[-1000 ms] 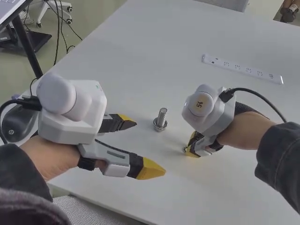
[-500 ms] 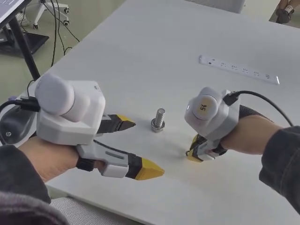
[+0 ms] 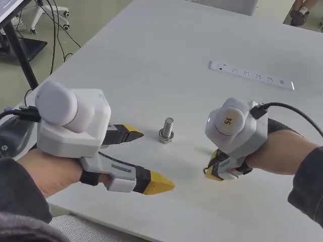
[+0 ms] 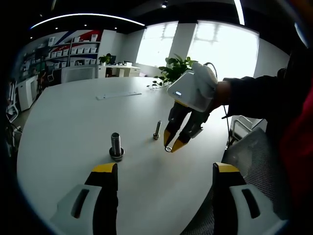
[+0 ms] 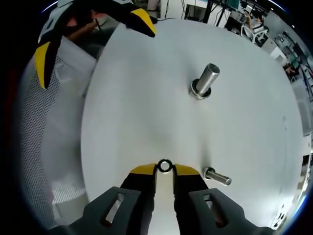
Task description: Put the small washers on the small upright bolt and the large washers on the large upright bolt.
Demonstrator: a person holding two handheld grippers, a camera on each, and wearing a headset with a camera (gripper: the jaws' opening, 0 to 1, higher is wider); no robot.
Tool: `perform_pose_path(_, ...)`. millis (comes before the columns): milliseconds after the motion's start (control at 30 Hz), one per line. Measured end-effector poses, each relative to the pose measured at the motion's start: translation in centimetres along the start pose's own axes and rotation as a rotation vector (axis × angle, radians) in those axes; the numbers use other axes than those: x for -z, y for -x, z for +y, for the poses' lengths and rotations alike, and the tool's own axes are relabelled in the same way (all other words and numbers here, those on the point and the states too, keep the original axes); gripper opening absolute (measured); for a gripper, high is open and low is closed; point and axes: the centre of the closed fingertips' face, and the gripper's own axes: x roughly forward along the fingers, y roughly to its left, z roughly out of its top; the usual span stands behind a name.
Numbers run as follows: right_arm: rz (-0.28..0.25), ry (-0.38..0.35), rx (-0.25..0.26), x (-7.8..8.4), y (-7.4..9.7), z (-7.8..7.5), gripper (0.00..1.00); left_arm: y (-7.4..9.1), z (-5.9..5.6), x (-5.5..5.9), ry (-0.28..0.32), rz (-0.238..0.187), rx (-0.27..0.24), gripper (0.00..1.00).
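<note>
The head view looks forward and down from above the near edge of the table (image 3: 166, 50), behind the left gripper (image 3: 151, 159) and the right gripper (image 3: 211, 173). The left gripper view sits low over the table top and faces nearly level across it toward the windows (image 4: 215, 49). The right gripper view sits closest to the surface, tilted steeply down. All three views share the large bolt (image 3: 167, 130). Both gripper views share the small bolt (image 4: 156, 130), and each frames the opposite gripper.

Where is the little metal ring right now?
In the right gripper view, the washer sits pinched at the tips of the right gripper, just beside the small bolt.
</note>
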Motion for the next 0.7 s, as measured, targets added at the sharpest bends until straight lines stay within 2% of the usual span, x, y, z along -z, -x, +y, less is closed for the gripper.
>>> perform_pose_path(300, -0.006, -0.038, 0.019, 1.8, 1.5, 0.3, 0.14, 0.1, 0.0, 0.0, 0.001, -0.002, -0.002, 0.79)
perform_pose_path(700, 0.001, -0.114, 0.065, 5.1, 3.8, -0.9, 0.14, 0.0, 0.1, -0.2, -0.001, -0.004, -0.003, 0.80)
